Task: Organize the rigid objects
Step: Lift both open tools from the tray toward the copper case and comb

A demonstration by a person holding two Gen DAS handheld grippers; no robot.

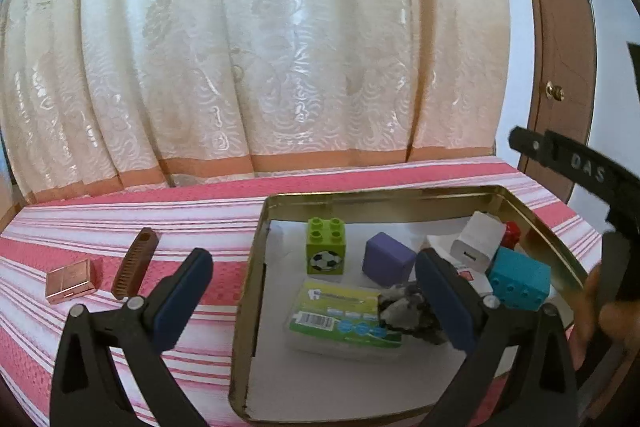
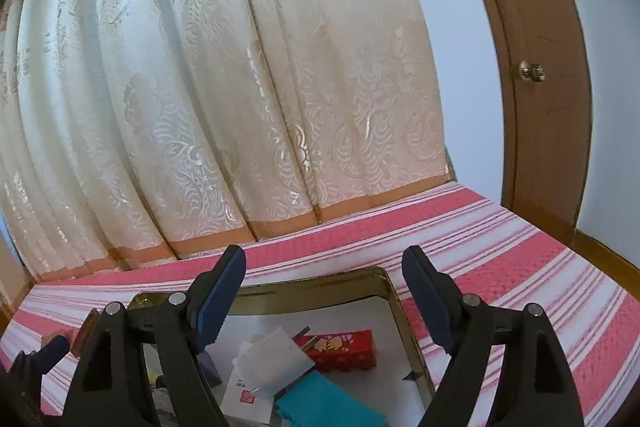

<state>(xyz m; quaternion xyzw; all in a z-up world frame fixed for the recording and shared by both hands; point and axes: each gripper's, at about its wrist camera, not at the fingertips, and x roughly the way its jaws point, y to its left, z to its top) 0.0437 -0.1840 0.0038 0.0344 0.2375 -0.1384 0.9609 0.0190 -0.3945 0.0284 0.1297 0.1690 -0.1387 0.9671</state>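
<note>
A gold tin tray (image 1: 360, 197) lined with white paper lies on the striped cloth. In it are a green brick with a football picture (image 1: 325, 247), a purple block (image 1: 388, 261), a white charger (image 1: 478, 241), a teal brick (image 1: 520, 279), a red brick (image 1: 510, 231), a green-and-white packet (image 1: 344, 323) and a dark crumpled lump (image 1: 412, 311). My left gripper (image 1: 312, 255) hovers open over the tray's near left side, holding nothing. My right gripper (image 2: 324, 255) is open and empty above the tray (image 2: 320, 297), over the red brick (image 2: 344, 347), charger (image 2: 276, 359) and teal brick (image 2: 328, 403).
A brown comb (image 1: 134, 265) and a small copper box (image 1: 72, 281) lie on the pink-and-white striped cloth (image 1: 120, 219) left of the tray. A cream curtain (image 1: 260, 47) hangs behind the surface; a brown door (image 1: 560, 67) stands at the right. A hand (image 1: 600, 307) holds the right gripper.
</note>
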